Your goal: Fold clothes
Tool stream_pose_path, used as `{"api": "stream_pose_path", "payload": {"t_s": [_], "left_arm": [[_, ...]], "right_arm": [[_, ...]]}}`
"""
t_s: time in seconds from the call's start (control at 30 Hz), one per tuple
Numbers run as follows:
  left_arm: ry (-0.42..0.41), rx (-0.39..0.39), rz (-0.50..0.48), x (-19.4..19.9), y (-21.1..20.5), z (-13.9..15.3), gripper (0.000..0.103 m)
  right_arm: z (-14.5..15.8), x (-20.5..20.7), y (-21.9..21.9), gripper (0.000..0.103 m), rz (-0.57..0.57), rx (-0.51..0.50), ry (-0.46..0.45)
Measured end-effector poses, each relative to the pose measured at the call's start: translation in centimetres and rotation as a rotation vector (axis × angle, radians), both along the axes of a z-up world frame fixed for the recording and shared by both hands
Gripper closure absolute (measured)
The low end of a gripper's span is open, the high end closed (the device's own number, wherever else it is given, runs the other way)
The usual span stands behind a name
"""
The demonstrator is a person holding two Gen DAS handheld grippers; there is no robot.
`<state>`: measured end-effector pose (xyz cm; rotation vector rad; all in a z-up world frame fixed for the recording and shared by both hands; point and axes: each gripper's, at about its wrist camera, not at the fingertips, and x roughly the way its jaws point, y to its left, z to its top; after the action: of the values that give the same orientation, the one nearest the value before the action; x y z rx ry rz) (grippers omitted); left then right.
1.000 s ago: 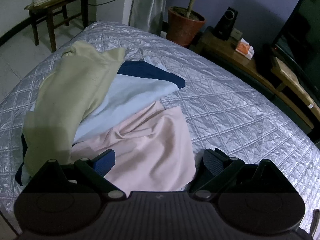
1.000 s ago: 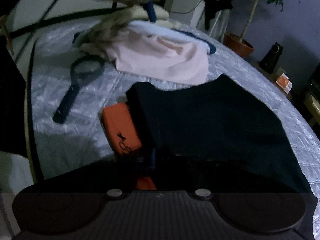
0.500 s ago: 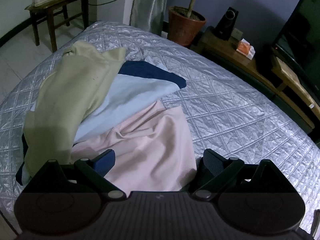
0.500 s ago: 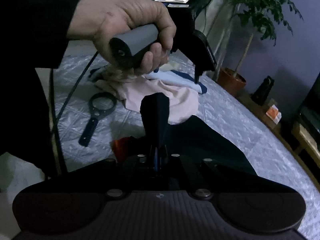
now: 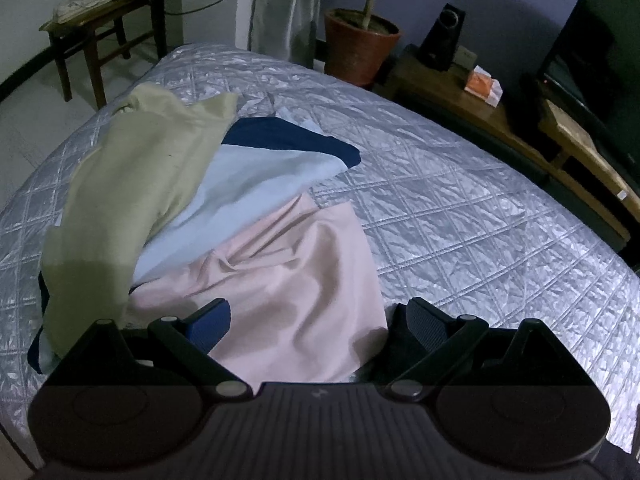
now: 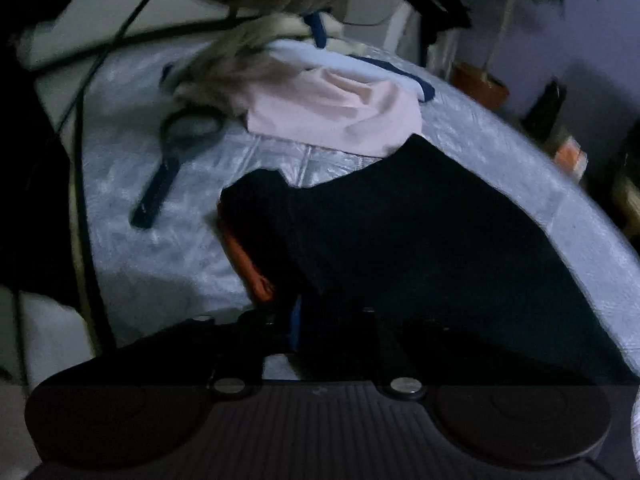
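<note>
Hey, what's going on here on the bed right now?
A person is folding clothes on a quilted silver bedspread with two handheld grippers. The left gripper is open over a pink garment in an unfolded pile. The right gripper sits at the near edge of a dark garment; its jaws have just been opening, but it is too dark to tell whether they hold it.

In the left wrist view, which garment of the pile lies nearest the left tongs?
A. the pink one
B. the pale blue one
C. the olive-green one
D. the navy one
A: the pink garment spreads between the open left tongs, while the olive-green, pale blue and navy ones lie farther off.
</note>
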<state>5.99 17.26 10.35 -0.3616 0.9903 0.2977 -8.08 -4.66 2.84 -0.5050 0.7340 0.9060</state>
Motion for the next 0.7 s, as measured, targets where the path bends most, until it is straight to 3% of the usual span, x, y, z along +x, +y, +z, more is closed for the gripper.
{"api": "stream_pose_path", "payload": {"t_s": [0.03, 0.07, 0.17, 0.23, 0.33, 0.4, 0.53, 0.7], "left_arm": [[0.001, 0.000, 0.001, 0.0, 0.0, 0.0, 0.009], [0.002, -0.001, 0.002, 0.0, 0.0, 0.0, 0.009], [0.001, -0.001, 0.005, 0.0, -0.1, 0.0, 0.009], [0.000, -0.001, 0.005, 0.0, -0.2, 0.0, 0.009], [-0.001, -0.003, 0.005, 0.0, -0.3, 0.0, 0.009], [-0.001, -0.002, 0.004, 0.2, -0.5, 0.0, 0.009], [0.000, -0.007, 0.007, 0.4, -0.6, 0.0, 0.009], [-0.003, -0.014, 0.020, 0.3, -0.1, 0.0, 0.009]], "right_arm": [[0.4, 0.2, -0.4, 0.051, -0.015, 0.040, 0.038], [1.0, 0.4, -1.2, 0.043, -0.042, 0.102, 0.067], [3.0, 2.5, -4.6, 0.038, -0.172, 0.311, 0.188], [4.1, 4.1, -6.4, 0.038, -0.244, 0.331, 0.132], [4.6, 6.5, -6.2, 0.038, -0.235, 0.178, -0.021], [4.6, 7.7, -5.0, 0.038, -0.159, 0.084, -0.129], [3.2, 10.0, -1.3, 0.041, -0.027, -0.035, -0.238], [1.0, 10.9, 3.2, 0.045, 0.103, -0.121, -0.303]]}}
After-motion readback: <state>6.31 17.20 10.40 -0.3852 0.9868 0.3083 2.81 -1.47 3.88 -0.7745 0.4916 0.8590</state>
